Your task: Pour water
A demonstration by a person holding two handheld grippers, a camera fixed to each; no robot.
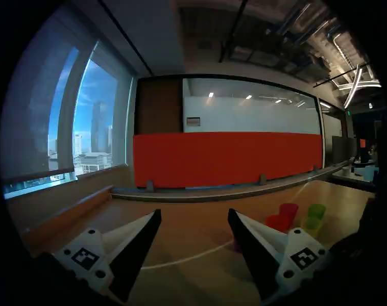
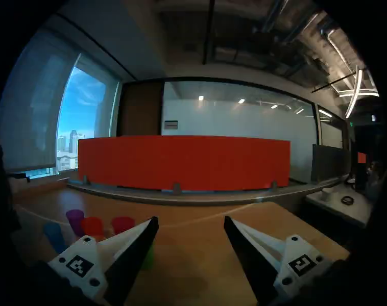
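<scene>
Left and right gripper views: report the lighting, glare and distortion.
Left gripper view: bright window washes the left side, table dim, orange partition edge bowed by fisheye. Right gripper view: same backlight from the window, cups dark and soft, ceiling strip light glares.

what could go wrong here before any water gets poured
1. The blue cup, purple cup and red cup stand packed together, so the open right gripper could knock a neighbour while reaching for one.
2. A green cup sits partly hidden behind that gripper's finger and is easy to bump.
3. I cannot tell which cup holds water, so a tipped one may spill onto the wooden table.
</scene>
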